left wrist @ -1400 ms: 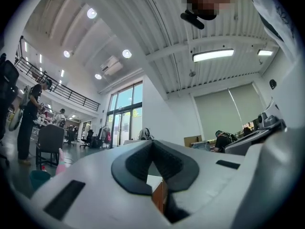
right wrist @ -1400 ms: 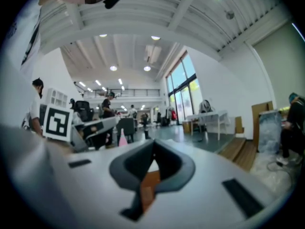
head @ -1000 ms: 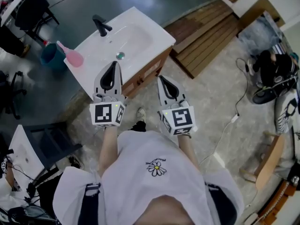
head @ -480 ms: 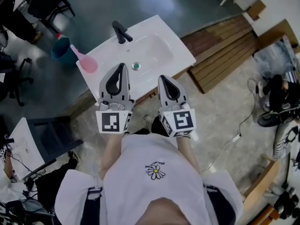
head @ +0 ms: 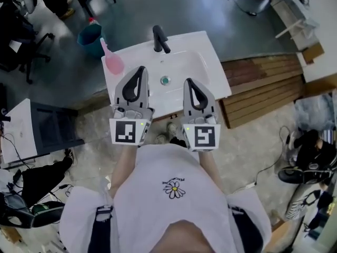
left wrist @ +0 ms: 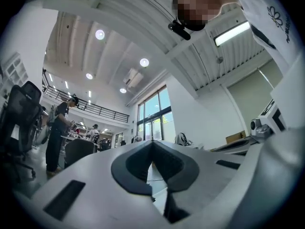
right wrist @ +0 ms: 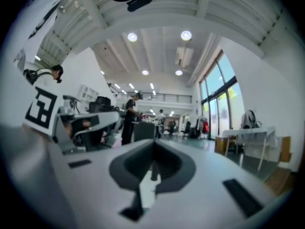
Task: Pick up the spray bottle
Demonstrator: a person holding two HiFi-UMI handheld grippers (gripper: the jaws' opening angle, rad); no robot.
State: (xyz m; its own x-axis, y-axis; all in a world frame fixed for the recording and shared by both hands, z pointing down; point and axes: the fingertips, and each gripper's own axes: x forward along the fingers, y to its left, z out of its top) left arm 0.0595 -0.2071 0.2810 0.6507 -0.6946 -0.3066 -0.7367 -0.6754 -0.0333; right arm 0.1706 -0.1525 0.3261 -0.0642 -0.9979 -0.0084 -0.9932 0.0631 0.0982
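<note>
While the person stands facing it, the white rectangular ceramic washbasin (head: pixel 217 75) on its wooden cabinet is the largest thing within reach. On the floor beyond its far left corner sits a round teal plastic bucket (head: pixel 88 34).

Two grey tongs hang side by side over the basin's near edge. The left gripper (head: pixel 141 68) has its jaws pressed together on nothing. The right gripper (head: pixel 188 81) is likewise closed and empty.

The pink plastic spray bottle (head: pixel 112 63) is on the basin's left rim, near the left gripper's tip but apart from it. Its trigger head points toward the bucket. I'd judge it light, with smooth, thin walls that give under a squeeze, so it could slip. How much liquid it holds I cannot tell. The narrow neck under the trigger head looks the surest place to grip, once the jaws part.

By count I see one basin, one bucket, two grippers, one bottle, one black metal tap (head: pixel 160 38) and one small green drain plug (head: pixel 165 80).
</note>
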